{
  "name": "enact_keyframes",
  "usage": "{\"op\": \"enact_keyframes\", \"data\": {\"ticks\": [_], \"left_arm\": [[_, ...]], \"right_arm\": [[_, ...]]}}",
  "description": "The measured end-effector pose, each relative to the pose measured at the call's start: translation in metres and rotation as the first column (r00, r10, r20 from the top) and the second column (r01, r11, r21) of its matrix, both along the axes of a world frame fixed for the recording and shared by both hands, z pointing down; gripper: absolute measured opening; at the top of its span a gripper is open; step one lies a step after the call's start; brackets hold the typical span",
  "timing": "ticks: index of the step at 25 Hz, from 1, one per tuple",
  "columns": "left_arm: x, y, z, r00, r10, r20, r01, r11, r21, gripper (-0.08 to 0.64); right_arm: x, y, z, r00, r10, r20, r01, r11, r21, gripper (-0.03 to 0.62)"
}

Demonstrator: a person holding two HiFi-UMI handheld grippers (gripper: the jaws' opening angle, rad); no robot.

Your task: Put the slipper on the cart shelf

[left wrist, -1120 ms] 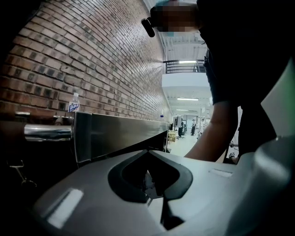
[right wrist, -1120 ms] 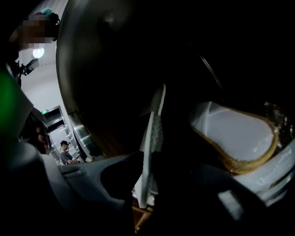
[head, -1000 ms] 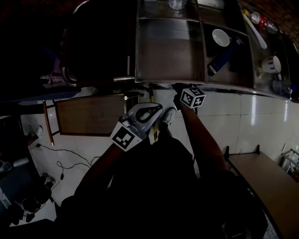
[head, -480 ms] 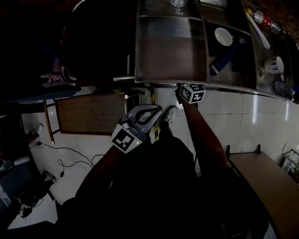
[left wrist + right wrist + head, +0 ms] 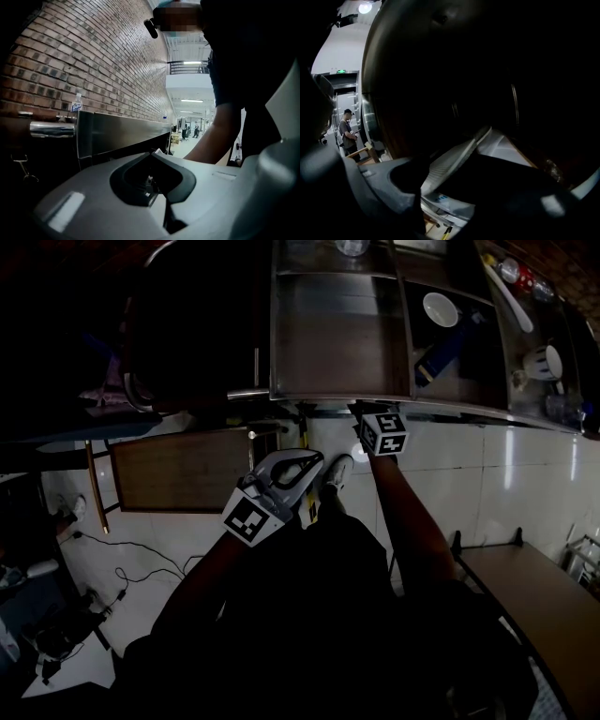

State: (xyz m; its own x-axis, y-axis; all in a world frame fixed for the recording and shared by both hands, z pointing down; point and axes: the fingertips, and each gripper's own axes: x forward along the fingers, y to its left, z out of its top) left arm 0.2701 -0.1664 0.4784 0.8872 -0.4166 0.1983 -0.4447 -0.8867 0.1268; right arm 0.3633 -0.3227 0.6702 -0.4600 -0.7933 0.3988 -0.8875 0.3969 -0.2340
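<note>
The slipper shows only in the right gripper view, as a grey ribbed sole [image 5: 451, 163] on edge, with a pale part [image 5: 500, 143] behind it, inside a dark shelf space. My right gripper [image 5: 440, 187] has just been opening. Its jaws stand wide on either side of the sole, so it is open. In the head view only its marker cube [image 5: 384, 434] shows, at the front edge of the metal cart [image 5: 337, 404]; the jaws are hidden under that edge. My left gripper [image 5: 314, 457] hangs lower and left of it, shut and empty, with its tips [image 5: 153, 152] together.
The cart's top level holds a white bowl [image 5: 442, 310], a blue item [image 5: 439, 357] and cups [image 5: 544, 362] at the right. Its handle bar [image 5: 248, 395] sticks out left. A pale shoe [image 5: 339, 472] is on the tiled floor; a wooden board [image 5: 178, 470] lies left.
The right gripper's marker cube has rolled and shifted slightly at the cart's edge. The left gripper has stayed where it was.
</note>
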Motion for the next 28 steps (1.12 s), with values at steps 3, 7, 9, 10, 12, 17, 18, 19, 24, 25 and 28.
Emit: {"op": "enact_keyframes", "data": {"ticks": [3, 7, 9, 10, 12, 17, 18, 19, 24, 25, 28], "left_arm": [[-0.003, 0.003, -0.005, 1.000, 0.003, -0.010, -0.003, 1.000, 0.008, 0.000], [-0.011, 0.008, -0.013, 1.000, 0.010, -0.025, -0.009, 1.000, 0.024, 0.000], [-0.016, 0.011, -0.015, 1.000, 0.014, -0.028, -0.013, 1.000, 0.027, 0.000], [-0.018, 0.013, -0.017, 0.999, 0.019, -0.029, -0.018, 0.999, 0.034, 0.000], [-0.023, 0.017, -0.020, 0.999, 0.031, -0.037, -0.029, 0.998, 0.051, 0.000], [-0.038, 0.028, -0.032, 0.997, 0.050, -0.059, -0.046, 0.996, 0.070, 0.000], [-0.041, 0.029, -0.033, 0.996, 0.053, -0.065, -0.048, 0.996, 0.072, 0.000], [-0.045, 0.030, -0.035, 0.996, 0.056, -0.071, -0.051, 0.996, 0.074, 0.000], [-0.060, 0.042, -0.043, 0.993, 0.086, -0.086, -0.078, 0.993, 0.091, 0.000], [-0.063, 0.044, -0.045, 0.992, 0.093, -0.091, -0.084, 0.992, 0.094, 0.000], [-0.073, 0.051, -0.049, 0.988, 0.113, -0.102, -0.102, 0.989, 0.103, 0.000]], "right_arm": [[0.005, 0.011, -0.011, 1.000, 0.004, -0.007, -0.004, 1.000, 0.013, 0.285], [0.003, 0.036, -0.027, 1.000, -0.008, -0.014, 0.009, 1.000, 0.024, 0.285], [-0.004, 0.050, -0.037, 1.000, -0.026, -0.007, 0.026, 0.999, 0.035, 0.285], [-0.007, 0.057, -0.043, 0.999, -0.034, -0.008, 0.034, 0.998, 0.043, 0.285], [-0.016, 0.071, -0.054, 0.999, -0.045, -0.001, 0.045, 0.998, 0.053, 0.285], [-0.045, 0.110, -0.091, 0.995, -0.091, 0.034, 0.086, 0.990, 0.107, 0.275], [-0.052, 0.117, -0.103, 0.994, -0.105, 0.035, 0.100, 0.987, 0.128, 0.265], [-0.059, 0.125, -0.115, 0.992, -0.123, 0.032, 0.117, 0.982, 0.151, 0.238], [-0.087, 0.166, -0.175, 0.984, -0.175, -0.028, 0.176, 0.947, 0.268, 0.039], [-0.093, 0.172, -0.187, 0.984, -0.179, -0.026, 0.179, 0.943, 0.280, 0.007], [-0.111, 0.187, -0.214, 0.983, -0.178, -0.046, 0.183, 0.936, 0.301, 0.000]]}}
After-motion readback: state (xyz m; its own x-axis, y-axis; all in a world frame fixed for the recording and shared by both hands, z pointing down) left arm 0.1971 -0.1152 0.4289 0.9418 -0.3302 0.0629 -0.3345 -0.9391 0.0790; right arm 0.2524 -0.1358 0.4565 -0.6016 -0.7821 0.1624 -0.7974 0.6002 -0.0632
